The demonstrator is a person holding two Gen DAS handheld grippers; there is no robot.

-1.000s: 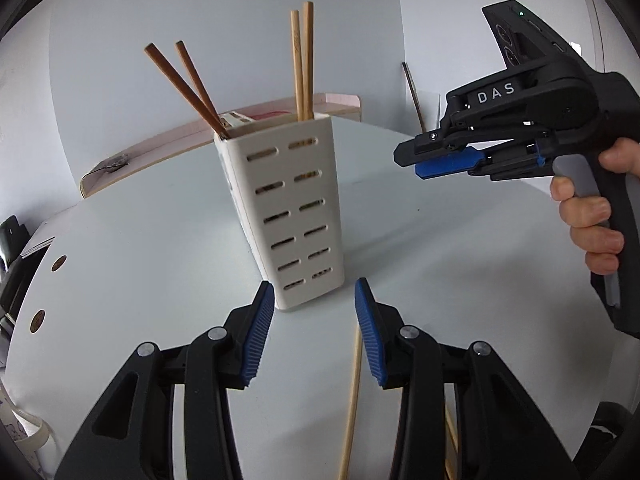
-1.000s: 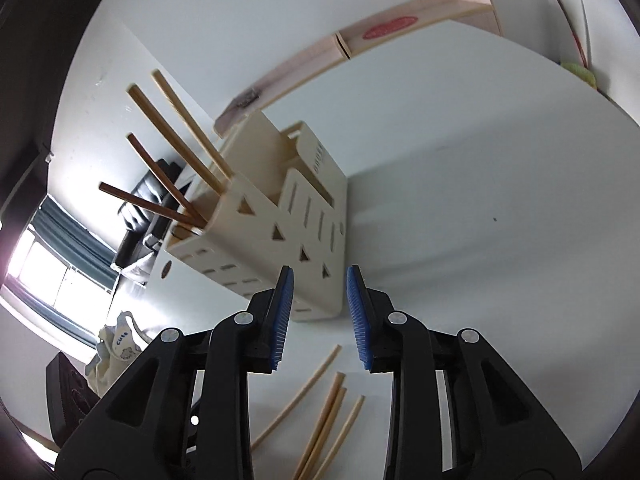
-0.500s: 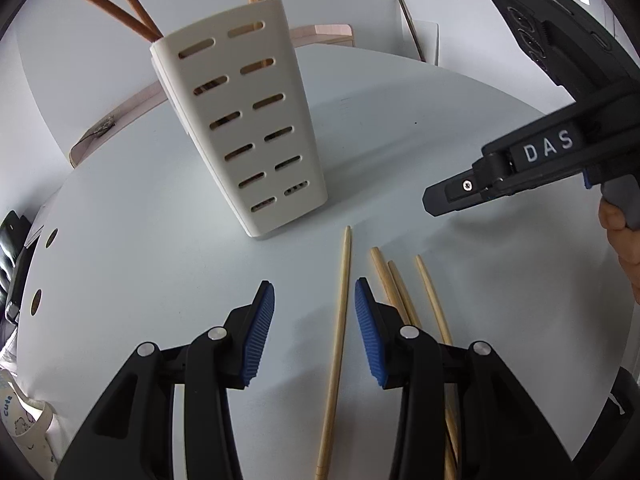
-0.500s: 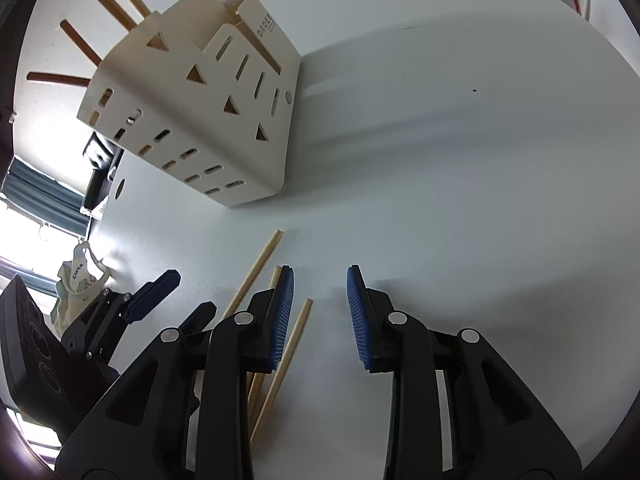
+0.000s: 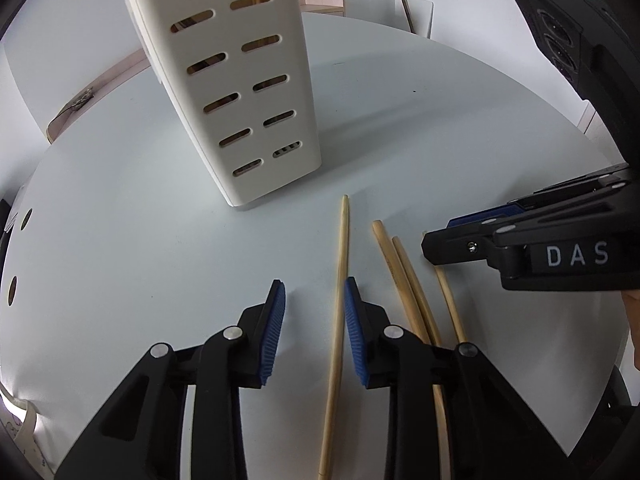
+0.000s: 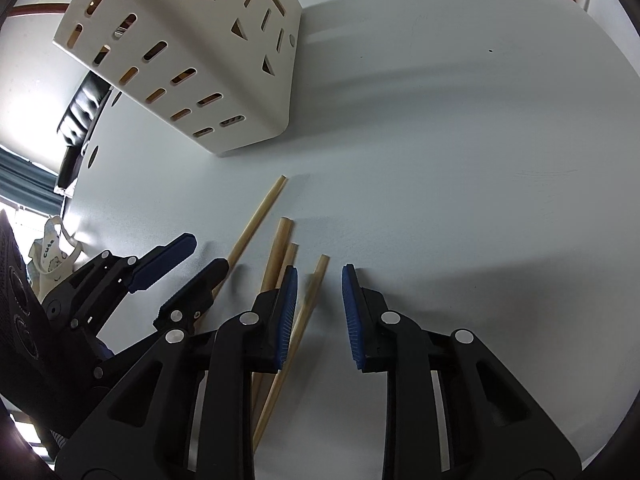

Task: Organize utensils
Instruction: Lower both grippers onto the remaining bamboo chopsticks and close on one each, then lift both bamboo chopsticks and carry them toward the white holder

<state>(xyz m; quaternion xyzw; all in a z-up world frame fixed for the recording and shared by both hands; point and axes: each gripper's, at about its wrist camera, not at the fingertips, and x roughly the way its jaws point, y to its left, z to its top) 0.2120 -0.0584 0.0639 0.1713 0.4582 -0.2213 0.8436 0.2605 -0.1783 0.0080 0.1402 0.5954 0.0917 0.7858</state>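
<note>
Pale wooden chopsticks (image 5: pixel 340 280) lying near slotted white holder (image 5: pixel 240 80); left gripper (image 5: pixel 314 312) and right gripper (image 6: pixel 319 300) narrowing, gripping nothing, each straddling one.

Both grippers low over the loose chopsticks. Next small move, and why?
Probably finish closing: the left gripper straddles the lone chopstick, the right gripper straddles the outermost chopstick. Both jaws have just been narrowing, pads not yet pressing; the slotted holder waits behind.
</note>
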